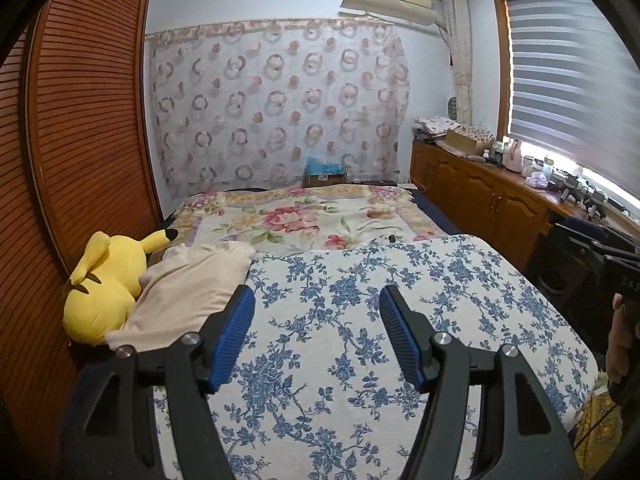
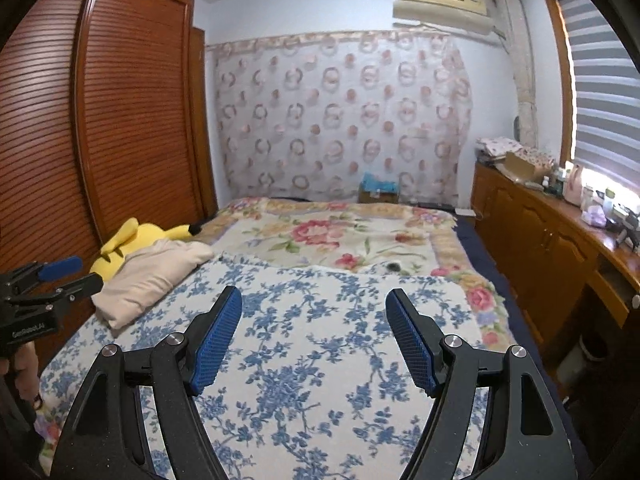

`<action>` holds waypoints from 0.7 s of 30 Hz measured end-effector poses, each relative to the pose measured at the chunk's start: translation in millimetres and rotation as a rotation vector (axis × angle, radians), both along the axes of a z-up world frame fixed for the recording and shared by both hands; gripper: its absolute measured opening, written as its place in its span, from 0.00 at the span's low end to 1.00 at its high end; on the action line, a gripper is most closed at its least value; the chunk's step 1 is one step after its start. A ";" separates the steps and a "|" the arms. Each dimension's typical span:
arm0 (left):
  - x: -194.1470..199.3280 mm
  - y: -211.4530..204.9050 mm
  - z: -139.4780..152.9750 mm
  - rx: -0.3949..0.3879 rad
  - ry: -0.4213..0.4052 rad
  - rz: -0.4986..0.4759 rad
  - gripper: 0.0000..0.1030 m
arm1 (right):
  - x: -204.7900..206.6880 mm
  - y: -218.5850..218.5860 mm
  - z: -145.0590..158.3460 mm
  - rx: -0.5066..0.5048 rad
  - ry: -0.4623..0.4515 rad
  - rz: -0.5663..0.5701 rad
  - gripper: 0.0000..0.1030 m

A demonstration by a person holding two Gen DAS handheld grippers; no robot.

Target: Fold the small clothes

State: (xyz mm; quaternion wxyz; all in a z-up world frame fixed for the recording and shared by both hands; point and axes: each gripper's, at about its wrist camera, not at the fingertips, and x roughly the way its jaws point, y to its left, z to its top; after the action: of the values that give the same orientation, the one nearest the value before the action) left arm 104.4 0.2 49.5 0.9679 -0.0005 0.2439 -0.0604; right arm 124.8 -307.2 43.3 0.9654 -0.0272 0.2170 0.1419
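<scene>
Both wrist views angled down along bed [image 1: 360, 320], sharing floral blanket [image 2: 320, 236]

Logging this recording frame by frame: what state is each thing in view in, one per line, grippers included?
left gripper: open, empty, above the bed.
right gripper: open, empty.
cream garment: crumpled, unfolded, leaning on the plush.
yellow plush toy: lying by the wardrobe.
blue floral cover: spread flat.
wardrobe doors: closed.
window blind: lowered.
cabinet doors: closed.

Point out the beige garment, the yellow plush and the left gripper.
beige garment [image 1: 188, 292], left wrist view, middle of the cloth.
yellow plush [image 1: 102, 292], left wrist view, its body.
left gripper [image 1: 316, 300], left wrist view, midway between fingertips.
</scene>
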 end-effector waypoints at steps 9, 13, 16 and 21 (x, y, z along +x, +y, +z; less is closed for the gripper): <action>-4.4 -2.7 5.0 -0.011 -0.015 0.014 0.63 | -5.6 -10.3 -0.9 0.010 -0.006 -0.004 0.74; -5.2 -2.6 5.4 -0.009 -0.016 0.016 0.63 | -5.5 -10.3 -1.2 0.013 -0.005 -0.005 0.74; -5.3 -1.8 5.7 -0.009 -0.014 0.013 0.63 | -8.0 -10.6 -2.3 0.012 -0.002 -0.003 0.74; -5.0 -1.4 6.2 -0.009 -0.013 0.011 0.63 | -8.1 -10.7 -2.2 0.013 -0.003 -0.004 0.74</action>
State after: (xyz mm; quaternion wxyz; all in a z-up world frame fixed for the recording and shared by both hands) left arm 99.4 -1.2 55.6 0.9698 -0.0060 0.2372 -0.0561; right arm 116.7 -317.9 41.1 0.9662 -0.0207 0.2147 0.1412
